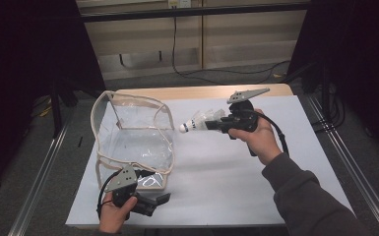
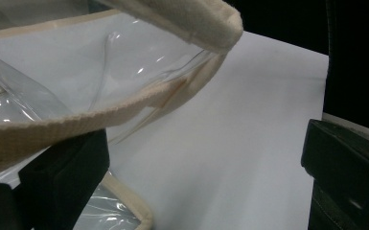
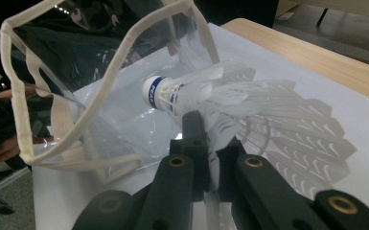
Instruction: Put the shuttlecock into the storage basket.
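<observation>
Between the right gripper's (image 1: pixel 215 124) black jaws a white shuttlecock (image 1: pixel 199 122) is clamped by its feather skirt, cork tip leading, pointing away from the hand toward the clear bag (image 1: pixel 130 140) just ahead of it; in the right gripper view the jaws press close together on the feathers (image 3: pixel 211 143), and the blue-banded cork (image 3: pixel 154 91) sits beyond the jaw tips with the bag's mouth right behind it; held that way, I judge, so the heavy end goes in first. Nearer the person, the left gripper (image 1: pixel 152 201) sits at the bag's near corner; its jaws stand wide apart, and the cream fabric rim (image 2: pixel 52 129) lies across the top of one of them, apparently propping the mouth open and steadying the bag rather than pinching it; whether the rim truly bears on the jaw I cannot tell for sure. Beneath both claws lies the white sheet (image 1: pixel 216 177) over the table; the bag stands upright on it, its opening gaping toward the shuttlecock, well placed to receive it.
</observation>
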A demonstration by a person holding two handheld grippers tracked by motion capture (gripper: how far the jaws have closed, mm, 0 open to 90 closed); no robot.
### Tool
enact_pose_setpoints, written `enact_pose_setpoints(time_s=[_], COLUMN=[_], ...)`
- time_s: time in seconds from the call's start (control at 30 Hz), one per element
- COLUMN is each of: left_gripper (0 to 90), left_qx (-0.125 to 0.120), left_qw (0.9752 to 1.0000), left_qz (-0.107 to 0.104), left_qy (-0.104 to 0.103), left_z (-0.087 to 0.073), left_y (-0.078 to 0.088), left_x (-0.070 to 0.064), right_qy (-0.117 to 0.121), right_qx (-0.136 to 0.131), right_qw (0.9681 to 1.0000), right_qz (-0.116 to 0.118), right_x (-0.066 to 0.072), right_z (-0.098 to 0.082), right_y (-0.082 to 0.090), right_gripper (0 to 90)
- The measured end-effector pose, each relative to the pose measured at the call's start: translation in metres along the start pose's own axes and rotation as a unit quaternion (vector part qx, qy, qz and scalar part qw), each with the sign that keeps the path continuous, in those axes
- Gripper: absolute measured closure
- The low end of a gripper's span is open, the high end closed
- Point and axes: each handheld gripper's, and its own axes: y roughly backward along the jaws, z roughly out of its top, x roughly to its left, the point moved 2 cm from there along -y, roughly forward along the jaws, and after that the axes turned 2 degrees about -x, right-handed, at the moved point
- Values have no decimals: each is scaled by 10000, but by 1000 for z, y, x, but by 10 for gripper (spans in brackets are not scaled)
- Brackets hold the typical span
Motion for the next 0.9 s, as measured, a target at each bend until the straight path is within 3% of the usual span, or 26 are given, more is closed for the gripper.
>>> enact_pose_setpoints(time_s=[0.9], left_gripper=[29], left_qx=[-9], left_qw=[10000], left_qz=[-13], left_qy=[6], left_z=[-1], left_y=[1], left_x=[-1], right_qy=[57], right_qx=[-137], right_qw=[9998], right_qz=[92], right_x=[14], right_z=[27], right_y=[-3], right_gripper=[875])
